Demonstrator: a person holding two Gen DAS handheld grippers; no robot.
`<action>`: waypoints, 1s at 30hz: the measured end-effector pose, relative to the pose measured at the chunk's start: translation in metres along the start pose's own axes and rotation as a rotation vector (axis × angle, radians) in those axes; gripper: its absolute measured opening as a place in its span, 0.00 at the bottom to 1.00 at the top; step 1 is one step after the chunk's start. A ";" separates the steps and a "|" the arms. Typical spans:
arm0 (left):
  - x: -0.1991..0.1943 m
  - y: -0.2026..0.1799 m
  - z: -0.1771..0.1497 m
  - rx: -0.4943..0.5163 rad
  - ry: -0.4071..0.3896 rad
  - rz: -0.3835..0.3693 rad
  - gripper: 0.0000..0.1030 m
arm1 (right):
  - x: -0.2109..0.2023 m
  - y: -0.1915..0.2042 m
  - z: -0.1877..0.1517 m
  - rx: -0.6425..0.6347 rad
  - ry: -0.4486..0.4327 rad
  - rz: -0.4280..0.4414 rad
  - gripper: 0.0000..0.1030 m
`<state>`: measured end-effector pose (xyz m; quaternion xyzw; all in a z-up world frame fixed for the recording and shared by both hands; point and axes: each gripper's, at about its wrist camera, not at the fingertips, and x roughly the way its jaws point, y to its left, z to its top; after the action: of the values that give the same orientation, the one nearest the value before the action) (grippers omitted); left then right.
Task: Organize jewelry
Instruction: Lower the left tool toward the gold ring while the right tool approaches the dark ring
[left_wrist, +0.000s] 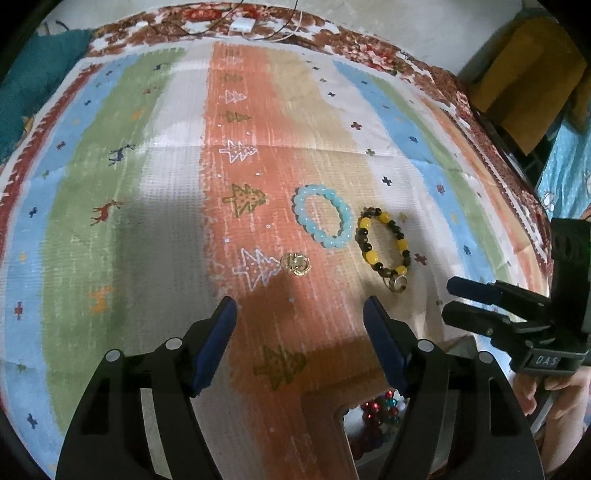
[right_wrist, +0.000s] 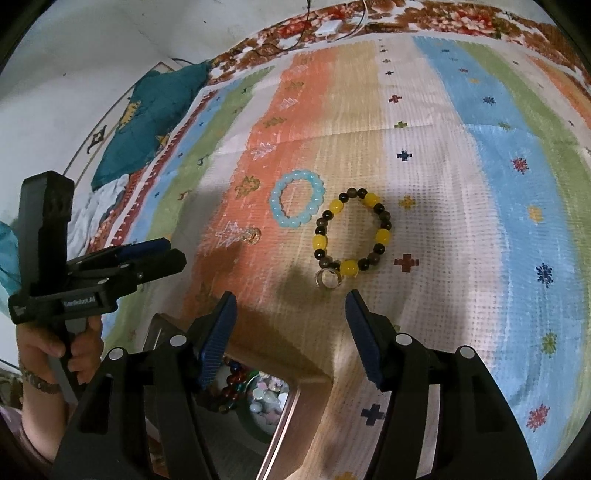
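Striped cloth with jewelry laid out

A striped, tree-patterned cloth (left_wrist: 258, 110) bore a pale blue bead bracelet (left_wrist: 322, 216), a yellow-and-dark bead bracelet (left_wrist: 382, 245) right of it, a small ring (left_wrist: 399, 283) touching that, and a gold trinket (left_wrist: 295, 263) left.

Two close wrist views, steeply downward, side by side, both over the striped cloth (left_wrist: 177, 192).

Left gripper (left_wrist: 299, 310): pointed steeply downward, jaws apart, nothing between the blue pads (left_wrist: 216, 343). Right gripper (right_wrist: 290, 304): likewise angled down, jaws parted, gap empty. The left hand (right_wrist: 55, 350) is wrapped around its gripper's handle. The right hand (left_wrist: 546, 391) grips its handle at the frame edge. The two grippers sit side by side.
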<state>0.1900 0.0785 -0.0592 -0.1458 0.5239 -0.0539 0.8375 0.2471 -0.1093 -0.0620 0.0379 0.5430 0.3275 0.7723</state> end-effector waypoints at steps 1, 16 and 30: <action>0.002 0.001 0.002 -0.003 0.003 -0.003 0.69 | 0.002 -0.001 0.001 0.000 0.007 0.001 0.59; 0.020 -0.001 0.014 0.044 0.032 0.010 0.77 | 0.023 -0.003 0.013 -0.005 0.058 -0.017 0.65; 0.038 0.004 0.025 0.029 0.064 0.020 0.84 | 0.035 -0.012 0.015 0.033 0.103 -0.032 0.70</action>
<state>0.2293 0.0779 -0.0830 -0.1266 0.5509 -0.0575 0.8229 0.2721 -0.0947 -0.0895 0.0250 0.5880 0.3074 0.7477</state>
